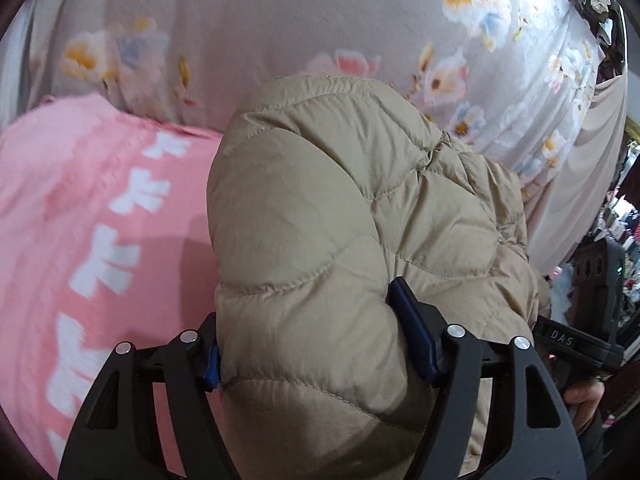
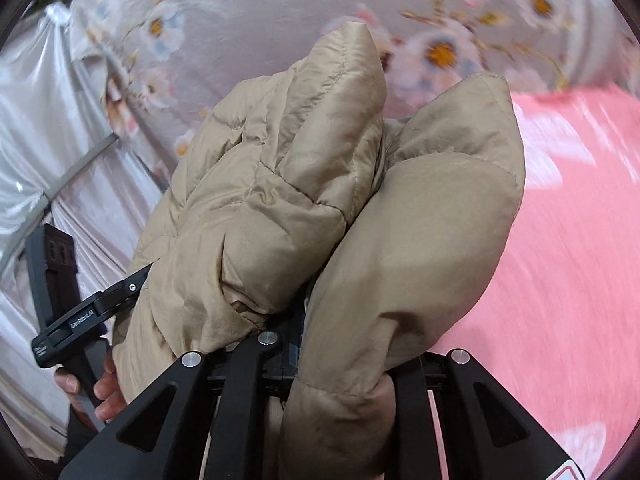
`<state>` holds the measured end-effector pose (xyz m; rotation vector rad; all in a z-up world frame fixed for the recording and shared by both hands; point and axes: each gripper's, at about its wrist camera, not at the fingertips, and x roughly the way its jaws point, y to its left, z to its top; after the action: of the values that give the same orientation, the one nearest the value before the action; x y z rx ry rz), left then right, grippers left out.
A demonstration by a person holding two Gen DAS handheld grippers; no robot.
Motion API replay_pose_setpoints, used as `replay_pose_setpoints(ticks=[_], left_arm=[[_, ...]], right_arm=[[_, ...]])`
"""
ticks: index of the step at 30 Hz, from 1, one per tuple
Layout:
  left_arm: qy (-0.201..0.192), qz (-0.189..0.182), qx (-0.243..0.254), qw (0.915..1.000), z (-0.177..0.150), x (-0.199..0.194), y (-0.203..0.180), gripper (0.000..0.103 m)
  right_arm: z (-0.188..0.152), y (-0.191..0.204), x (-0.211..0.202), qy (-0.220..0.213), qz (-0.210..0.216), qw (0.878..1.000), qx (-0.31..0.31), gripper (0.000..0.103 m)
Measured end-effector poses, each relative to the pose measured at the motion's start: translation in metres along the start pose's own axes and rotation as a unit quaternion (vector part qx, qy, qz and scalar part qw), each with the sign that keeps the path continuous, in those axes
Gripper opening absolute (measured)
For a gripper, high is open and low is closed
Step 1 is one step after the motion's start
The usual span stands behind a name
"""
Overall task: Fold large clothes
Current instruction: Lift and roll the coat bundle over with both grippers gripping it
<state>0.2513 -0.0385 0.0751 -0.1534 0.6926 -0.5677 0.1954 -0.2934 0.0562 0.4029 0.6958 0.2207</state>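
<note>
left gripper (image 1: 316, 332) clamped wide on a thick bunch of the beige puffer jacket (image 1: 340, 208), blue pads (image 1: 412, 328) pressing in; right gripper (image 2: 296, 344) pinched narrow on another bunched fold of it. jacket lifted over the near pink blanket (image 1: 80, 208), floral sheet (image 1: 280, 20) farther off. seemingly mid-fold: next, carrying the gathered part across and laying it flat without slipping.

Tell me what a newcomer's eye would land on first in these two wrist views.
A puffy beige quilted jacket fills the centre of both views, bunched between the left gripper and the right gripper. Behind it lies a pink cloth with white marks, on a grey floral bedsheet.
</note>
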Motion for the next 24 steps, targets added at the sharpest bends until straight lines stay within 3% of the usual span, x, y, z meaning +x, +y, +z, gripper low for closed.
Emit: replay_pose_setpoints(ticks=[10, 24], left_arm=[[-0.023, 0.048, -0.004, 0.9986, 0.02, 0.015, 0.071, 0.068], [0.001, 0.081, -0.004, 0.9967, 0.004, 0.075, 0.119, 0.068]], right_arm=[[0.016, 0.032, 0.072, 0.014, -0.001, 0.999, -0.038, 0.016], [-0.002, 0.001, 0.159, 0.054, 0.001, 0.999, 0.003, 0.016]])
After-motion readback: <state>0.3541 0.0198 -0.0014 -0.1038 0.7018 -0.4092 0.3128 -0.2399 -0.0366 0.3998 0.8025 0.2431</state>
